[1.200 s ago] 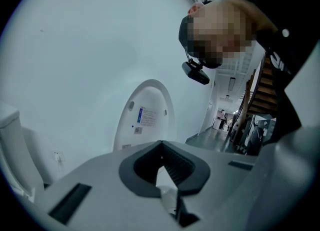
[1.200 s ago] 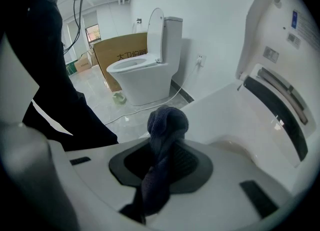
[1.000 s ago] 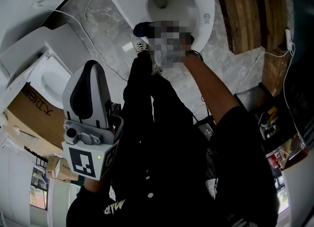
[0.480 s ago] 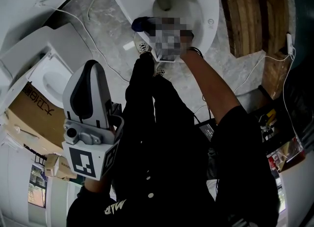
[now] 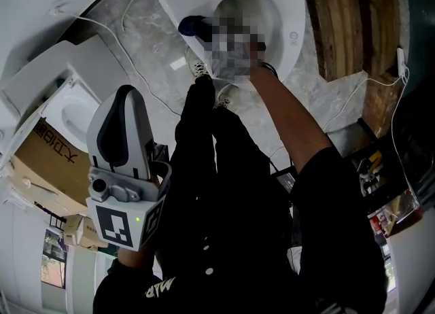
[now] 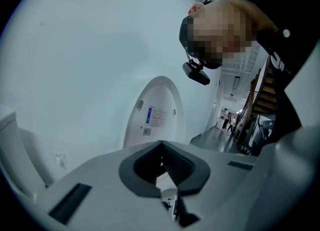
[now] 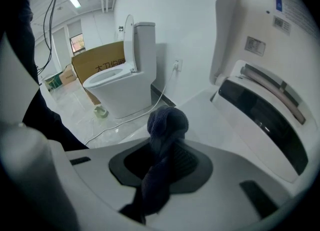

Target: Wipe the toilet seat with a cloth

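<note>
The white toilet seat (image 5: 290, 28) lies at the top of the head view, around the open bowl (image 5: 248, 7). A dark blue cloth (image 5: 192, 27) rests on the seat's left rim. My right gripper (image 7: 167, 147) is shut on this cloth (image 7: 166, 122), which bunches up past the fingertips over the white seat surface (image 7: 205, 112). In the head view a mosaic patch hides that gripper; only the outstretched arm shows. My left gripper (image 5: 126, 98) is held near my body at lower left, away from the toilet. Its jaws (image 6: 162, 162) are shut with nothing between them.
A second toilet (image 5: 68, 109) and a cardboard box (image 5: 41, 163) stand at the left, the toilet (image 7: 120, 85) also in the right gripper view. White cables (image 5: 129, 54) run over the marble floor. Wooden planks (image 5: 343, 13) lie to the right. A raised lid (image 6: 155, 110) faces the left gripper.
My right arm has reached farther, carrying the cloth along the seat's left rim toward the back of the toilet. The left gripper has stayed where it was.
</note>
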The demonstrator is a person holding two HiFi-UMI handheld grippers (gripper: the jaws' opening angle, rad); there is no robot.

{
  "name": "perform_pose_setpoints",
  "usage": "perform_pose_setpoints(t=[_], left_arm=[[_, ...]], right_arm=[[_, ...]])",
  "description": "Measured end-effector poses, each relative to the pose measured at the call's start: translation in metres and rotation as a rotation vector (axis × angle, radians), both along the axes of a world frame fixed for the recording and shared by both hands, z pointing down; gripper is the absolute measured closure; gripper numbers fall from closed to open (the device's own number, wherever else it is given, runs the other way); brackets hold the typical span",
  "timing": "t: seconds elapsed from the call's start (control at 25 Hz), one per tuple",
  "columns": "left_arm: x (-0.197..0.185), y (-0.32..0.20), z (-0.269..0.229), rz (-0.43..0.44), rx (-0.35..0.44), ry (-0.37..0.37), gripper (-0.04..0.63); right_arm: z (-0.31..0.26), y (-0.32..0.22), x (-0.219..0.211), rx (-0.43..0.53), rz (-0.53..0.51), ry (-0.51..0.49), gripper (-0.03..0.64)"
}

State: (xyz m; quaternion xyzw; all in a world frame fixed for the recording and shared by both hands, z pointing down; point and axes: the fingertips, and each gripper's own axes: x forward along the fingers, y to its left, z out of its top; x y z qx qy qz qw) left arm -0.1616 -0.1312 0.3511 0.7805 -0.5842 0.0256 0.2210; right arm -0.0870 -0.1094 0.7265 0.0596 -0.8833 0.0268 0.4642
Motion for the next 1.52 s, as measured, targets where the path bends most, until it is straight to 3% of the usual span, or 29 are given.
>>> perform_pose_setpoints(t=[0.28, 0.48, 0.84, 1.52], left_arm=[[-0.009, -0.008, 0.006, -0.008, -0.011, -0.002, 0.588], [-0.013, -0.011, 0.010, -0.014, -0.020, -0.005, 0.588], [-0.013, -0.018, 0.008, -0.010, -0.018, -0.008, 0.588], [-0.010, -0.016, 0.004, 0.004, -0.007, -0.009, 0.588]], right_arm=[[-0.004, -0.025, -0.005, 0.002, 0.120, -0.042, 0.525], [-0.007, -0.051, -0.003, -0.049, 0.345, -0.122, 0.526], [-0.010, -0.089, 0.015, -0.120, 0.639, -0.200, 0.528], [0.000, -0.129, 0.091, -0.110, 0.853, -0.136, 0.529]])
